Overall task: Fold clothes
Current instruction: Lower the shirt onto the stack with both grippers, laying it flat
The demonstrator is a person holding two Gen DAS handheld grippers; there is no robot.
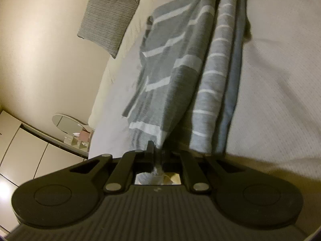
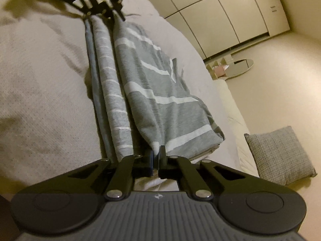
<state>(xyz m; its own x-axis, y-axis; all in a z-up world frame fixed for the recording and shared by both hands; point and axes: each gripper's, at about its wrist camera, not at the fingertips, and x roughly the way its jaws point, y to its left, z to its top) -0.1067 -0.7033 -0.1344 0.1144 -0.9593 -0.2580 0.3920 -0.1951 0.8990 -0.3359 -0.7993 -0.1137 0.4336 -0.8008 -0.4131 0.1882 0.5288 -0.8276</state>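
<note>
A grey garment with white stripes [image 1: 180, 64] hangs stretched between my two grippers above the white bed [image 1: 276, 92], one side draping onto the bed. My left gripper [image 1: 155, 146] is shut on one end of the garment's edge. My right gripper [image 2: 157, 150] is shut on the other end of the striped garment [image 2: 156, 92]. In the right wrist view the left gripper [image 2: 100, 12] shows at the top, clamped on the far end of the fabric. The bed [image 2: 40, 92] lies under the cloth.
A grey cushion [image 1: 106, 20] leans against the wall by the bed; it also shows in the right wrist view [image 2: 278, 156]. An oval mirror [image 2: 240, 66] and small boxes [image 1: 82, 138] are by the bed's end. White cupboard doors [image 2: 220, 6] are beyond.
</note>
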